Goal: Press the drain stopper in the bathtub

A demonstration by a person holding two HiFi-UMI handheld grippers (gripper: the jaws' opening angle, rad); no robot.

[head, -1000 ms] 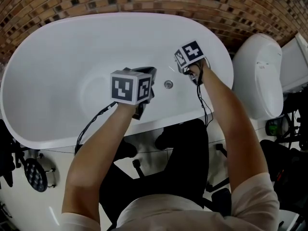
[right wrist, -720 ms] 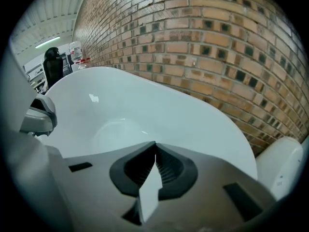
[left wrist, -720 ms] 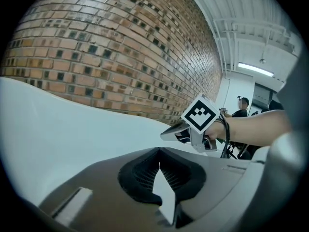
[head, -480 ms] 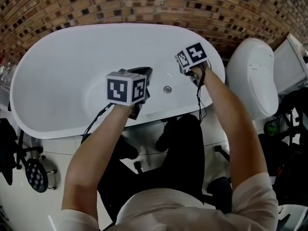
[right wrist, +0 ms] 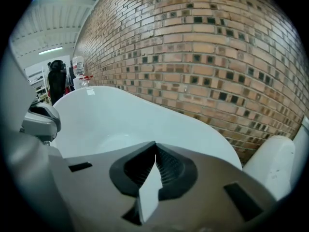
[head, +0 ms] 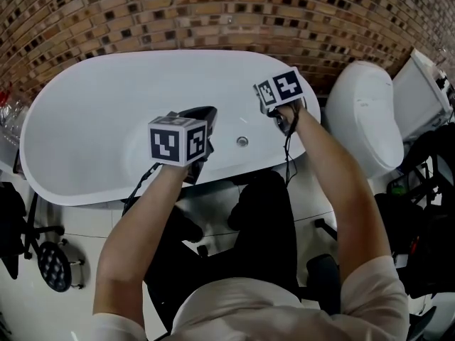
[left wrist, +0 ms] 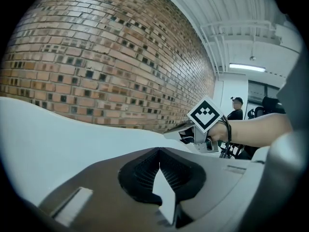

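Over the white bathtub (head: pixel 85 141) now, brick wall (head: pixel 213 13) behind. Spotting the drain stopper (head: pixel 242 141), a small round metal disc at about 4 o'clock from the tub's middle, bare and untouched. Holding the left gripper (left wrist: pixel 159 151) at 9 o'clock of it, claw pressed together on nothing. Holding the right gripper (right wrist: pixel 155 144) at 1 o'clock of it, claw likewise pressed together and empty. Probably closed on purpose, to give one blunt tip for pushing. Flanking the stopper from both sides, but pointed toward the bricks rather than down. Looks like the approach, with no press begun. Needs one tip angled down onto the disc.
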